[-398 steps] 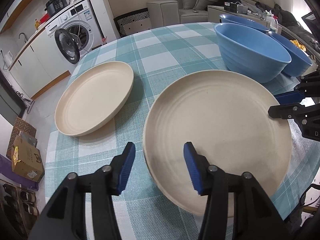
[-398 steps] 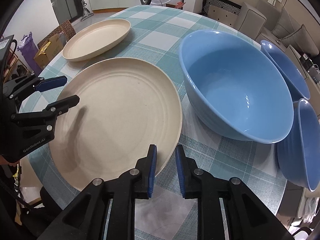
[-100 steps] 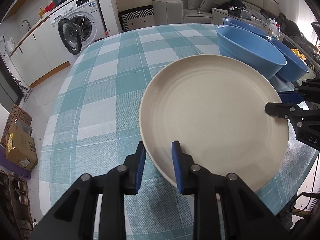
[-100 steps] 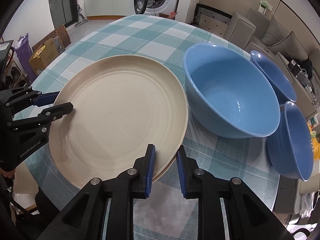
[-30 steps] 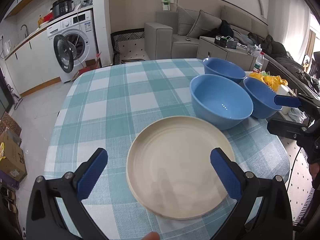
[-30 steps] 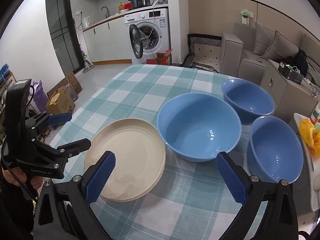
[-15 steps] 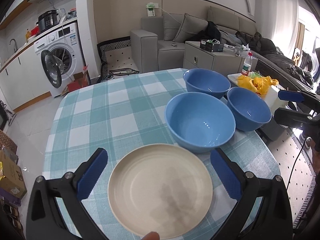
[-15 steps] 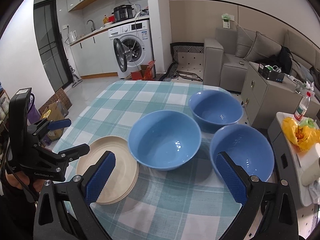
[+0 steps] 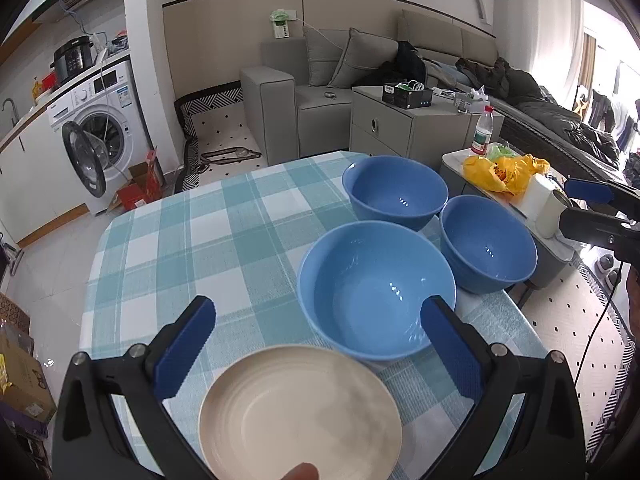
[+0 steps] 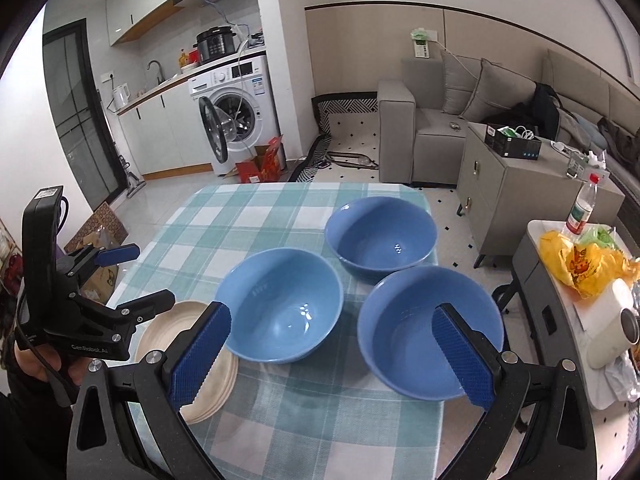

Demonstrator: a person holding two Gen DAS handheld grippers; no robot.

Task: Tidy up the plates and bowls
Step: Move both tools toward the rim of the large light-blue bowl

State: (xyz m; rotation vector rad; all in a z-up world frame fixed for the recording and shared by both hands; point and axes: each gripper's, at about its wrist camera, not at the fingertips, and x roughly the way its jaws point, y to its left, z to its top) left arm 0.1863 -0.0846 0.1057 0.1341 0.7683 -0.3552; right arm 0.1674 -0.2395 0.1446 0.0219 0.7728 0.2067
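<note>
A stack of cream plates (image 9: 300, 412) lies at the near left of the checked table (image 9: 192, 248); it also shows in the right wrist view (image 10: 188, 360). Three blue bowls stand upright and apart: a large one (image 9: 376, 292) beside the plates, one at the back (image 9: 394, 192), one at the right (image 9: 486, 242). In the right wrist view they are the middle bowl (image 10: 284, 304), the back bowl (image 10: 380, 236) and the near right bowl (image 10: 428, 328). My left gripper (image 9: 316, 344) is open and empty, high above the plates. My right gripper (image 10: 332, 352) is open and empty, high above the bowls.
A grey side table (image 10: 560, 312) with a yellow bag (image 10: 584, 264), a bottle (image 10: 580, 208) and a white roll stands right of the table. A cabinet (image 10: 520, 176), a sofa (image 10: 440, 120) and a washing machine (image 10: 236, 116) lie beyond. Cardboard boxes (image 9: 20, 380) sit on the floor at left.
Both grippers have risen and pulled back from the table, so plates and bowls look smaller and lower in view. Both stay wide open. Nothing on the table moved.
</note>
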